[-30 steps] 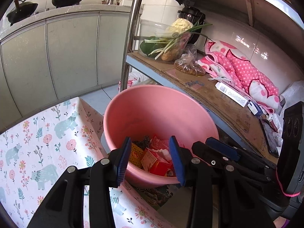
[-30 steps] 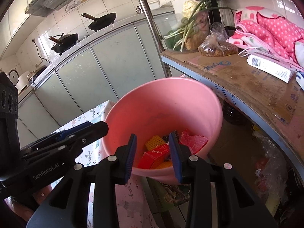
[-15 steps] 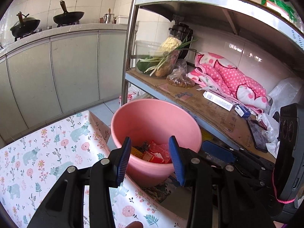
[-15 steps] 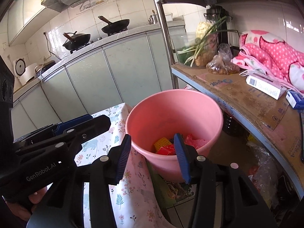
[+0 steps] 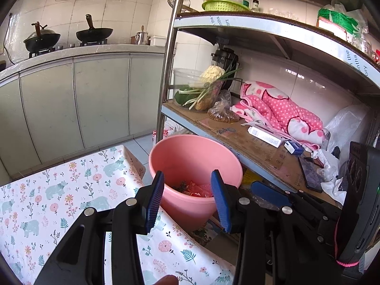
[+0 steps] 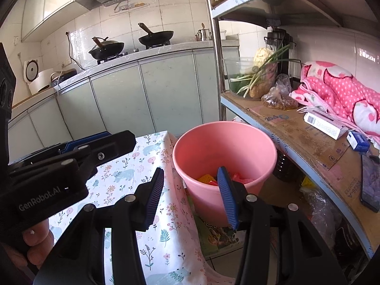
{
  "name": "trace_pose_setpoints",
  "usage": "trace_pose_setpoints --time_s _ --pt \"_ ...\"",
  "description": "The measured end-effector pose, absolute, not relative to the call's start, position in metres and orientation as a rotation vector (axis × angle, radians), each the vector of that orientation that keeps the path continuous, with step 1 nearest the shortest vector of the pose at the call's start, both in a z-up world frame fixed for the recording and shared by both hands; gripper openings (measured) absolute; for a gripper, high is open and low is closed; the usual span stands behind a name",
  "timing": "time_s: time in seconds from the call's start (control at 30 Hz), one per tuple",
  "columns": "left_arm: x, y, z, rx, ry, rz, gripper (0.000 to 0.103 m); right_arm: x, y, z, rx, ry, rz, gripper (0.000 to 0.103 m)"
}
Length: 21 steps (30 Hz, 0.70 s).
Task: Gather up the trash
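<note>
**Both grippers empty above the pink bucket: a drop looks finished**

The pink bucket (image 5: pixel 196 163) stands on the floor between the corner of the cloth-covered worktop (image 5: pixel 59 201) and the metal shelf rack (image 5: pixel 249 147). At its bottom lies the collected trash (image 6: pixel 211 180): red and yellow wrappers and small cartons, with a dark clump beside them in the left wrist view. The pieces are too small to name singly.

The right gripper (image 6: pixel 192 196) hangs above the near rim of the bucket. Its jaws have just been opening and now stand spread with nothing between the blue pads. The left gripper (image 5: pixel 187 198) is beside it, also over the near rim, jaws wide apart and likewise empty. A fingertip shows at the lower edge of the left wrist view.

Judged from this, the step in hand is the release of a piece into the bucket, and it appears done, since neither gripper carries anything.

The next move calls for finding another piece of litter. None shows on the visible part of the floral cloth, so the grippers would have to swing away from the bucket to look. The goods on the rack, a bag of vegetables (image 5: pixel 204 90), a pink dotted blanket (image 5: pixel 280 109) and a white box (image 5: pixel 264 136), seem to be stored rather than rubbish.
</note>
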<state>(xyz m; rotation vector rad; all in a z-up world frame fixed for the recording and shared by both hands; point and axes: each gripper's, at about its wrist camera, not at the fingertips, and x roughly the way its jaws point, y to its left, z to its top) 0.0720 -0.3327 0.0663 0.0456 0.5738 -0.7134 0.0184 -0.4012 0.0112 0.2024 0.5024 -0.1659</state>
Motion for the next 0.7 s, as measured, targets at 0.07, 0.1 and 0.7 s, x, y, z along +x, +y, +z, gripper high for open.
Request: trace_pose_setpoints --time_s 0.07,0.1,0.7 --pt "0.069 -0.329 0.069 0.041 0.566 -0.714 0.040 0.015 -0.396 0.014 0.184 0.495 -0.172 0.048" --pt "0.067 -0.327 0.070 0.039 0.561 -0.714 0.040 0.014 -0.393 0.014 0.178 0.492 -0.176 0.048" --pt "0.052 -0.298 0.071 0.002 0.547 -0.719 0.040 0.006 -0.361 0.017 0.091 0.495 -0.188 0.048"
